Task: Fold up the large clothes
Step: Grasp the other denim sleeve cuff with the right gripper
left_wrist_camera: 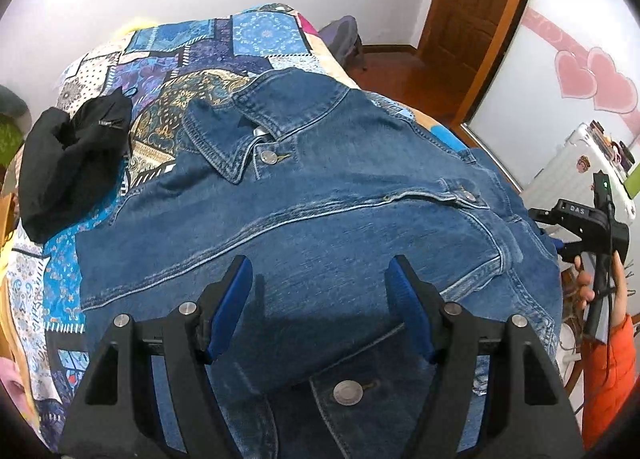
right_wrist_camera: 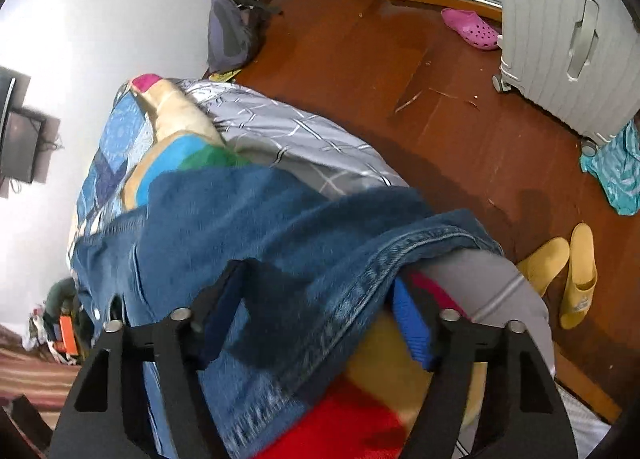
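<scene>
A blue denim jacket (left_wrist_camera: 320, 203) lies spread front-up on a patchwork bedspread (left_wrist_camera: 176, 55), collar toward the far end. My left gripper (left_wrist_camera: 320, 283) is open just above the jacket's lower front, with nothing between its blue pads. The right gripper (left_wrist_camera: 576, 227) shows at the jacket's right edge in the left wrist view. In the right wrist view my right gripper (right_wrist_camera: 316, 299) is open at the bed's side, its jaws standing either side of the jacket's hem edge (right_wrist_camera: 360, 263) without closing on it.
A black garment (left_wrist_camera: 72, 163) lies bunched on the bed's left. A wooden floor (right_wrist_camera: 400, 71) lies beside the bed, with a white suitcase (right_wrist_camera: 560, 39), yellow slippers (right_wrist_camera: 568, 275), a pink clog (right_wrist_camera: 472, 27) and a grey backpack (right_wrist_camera: 232, 35).
</scene>
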Demonstrator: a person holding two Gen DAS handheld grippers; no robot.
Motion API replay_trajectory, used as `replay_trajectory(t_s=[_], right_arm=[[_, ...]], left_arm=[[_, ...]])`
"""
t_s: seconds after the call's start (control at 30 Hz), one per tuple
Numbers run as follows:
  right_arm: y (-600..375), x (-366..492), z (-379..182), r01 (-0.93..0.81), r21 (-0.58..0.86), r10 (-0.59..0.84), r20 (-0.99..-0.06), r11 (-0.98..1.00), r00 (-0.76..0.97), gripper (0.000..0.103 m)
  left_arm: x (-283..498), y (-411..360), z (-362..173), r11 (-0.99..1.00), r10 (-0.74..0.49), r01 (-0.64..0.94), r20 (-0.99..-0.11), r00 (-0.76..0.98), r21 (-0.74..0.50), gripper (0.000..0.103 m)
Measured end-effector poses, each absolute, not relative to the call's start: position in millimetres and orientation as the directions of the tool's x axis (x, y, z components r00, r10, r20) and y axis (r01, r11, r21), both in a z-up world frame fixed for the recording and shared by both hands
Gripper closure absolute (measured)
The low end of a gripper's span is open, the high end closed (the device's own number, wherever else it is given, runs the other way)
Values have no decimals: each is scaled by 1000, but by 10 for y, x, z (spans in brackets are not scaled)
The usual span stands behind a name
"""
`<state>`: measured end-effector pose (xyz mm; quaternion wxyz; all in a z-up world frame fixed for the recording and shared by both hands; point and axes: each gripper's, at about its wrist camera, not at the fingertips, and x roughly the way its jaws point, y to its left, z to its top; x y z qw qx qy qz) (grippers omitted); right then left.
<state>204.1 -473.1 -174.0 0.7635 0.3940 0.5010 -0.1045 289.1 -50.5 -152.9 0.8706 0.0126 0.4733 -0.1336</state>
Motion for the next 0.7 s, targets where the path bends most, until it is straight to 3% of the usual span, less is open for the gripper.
replay_trajectory(t_s=[0.03, 0.1, 0.17, 0.33, 0.4, 0.5, 0.7], right_arm=[[-4727, 2053, -1705, 556, 482, 219, -854, 677, 473, 60], [-4685, 2051, -1571, 541, 433, 165, -866, 721, 473, 83], [-4637, 2042, -1447, 514, 391, 122, -868, 763, 481, 91], [-4483, 2025, -1023, 428, 414, 113, -811, 804, 574, 99], [-4298, 2002, -658, 287, 503, 207, -715, 815, 668, 101], [-3849, 2007, -164, 109, 462, 243, -635, 880, 733, 101], [-3178, 2080, -101, -38, 408, 320, -652, 912, 687, 101]], left_arm=[[2887, -487, -1532, 964, -223, 241, -827, 516, -110, 34], [2881, -459, -1524, 966, -223, 234, -824, 521, -113, 34], [2872, -430, -1504, 967, -218, 229, -819, 531, -109, 34], [2824, -393, -1417, 969, -210, 231, -797, 566, -91, 34], [2803, -381, -1379, 968, -214, 234, -789, 575, -92, 34], [2776, -356, -1324, 966, -225, 236, -778, 587, -101, 34], [2695, -283, -1233, 965, -238, 237, -758, 607, -114, 34]])
